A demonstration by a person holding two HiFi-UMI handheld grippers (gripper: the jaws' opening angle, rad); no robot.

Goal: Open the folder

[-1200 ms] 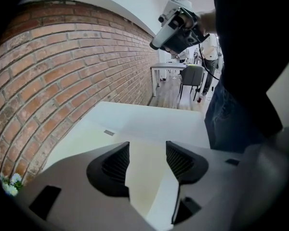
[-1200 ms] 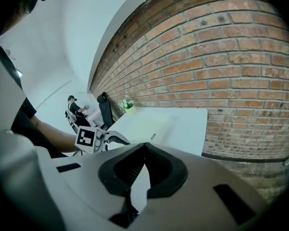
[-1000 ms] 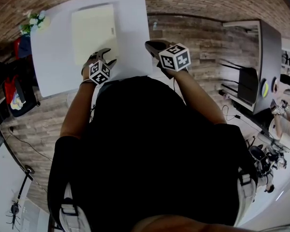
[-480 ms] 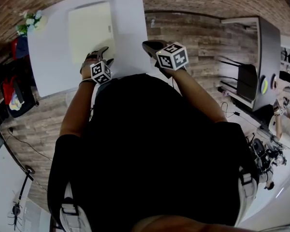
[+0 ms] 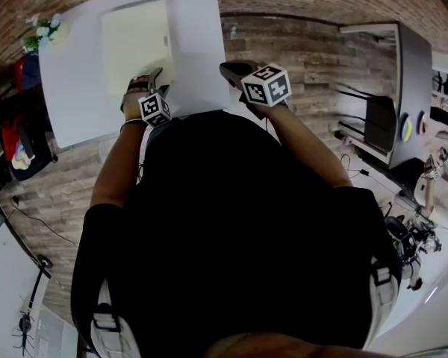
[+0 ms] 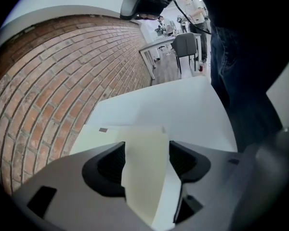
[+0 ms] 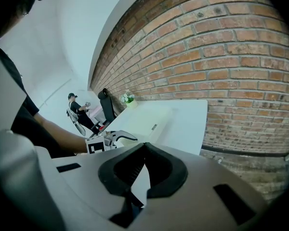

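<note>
Folder (image 5: 134, 43): looks thin, light, bendy; wants pinching at near corner, between just-opened, spread left gripper (image 6: 147, 160) jaws; right gripper (image 7: 144, 148) pressed together.

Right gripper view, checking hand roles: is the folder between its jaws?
No: the right gripper is shut empty, the folder lies farther off.

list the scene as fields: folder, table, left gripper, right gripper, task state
folder: pale yellow, flat on the table, looks closed
table: white, next to a brick wall
left gripper: open, jaws have just been opening, folder's near edge between them, not pinched
right gripper: shut, empty, beside the table's right edge in the head view
task state: folder not yet opened
</note>
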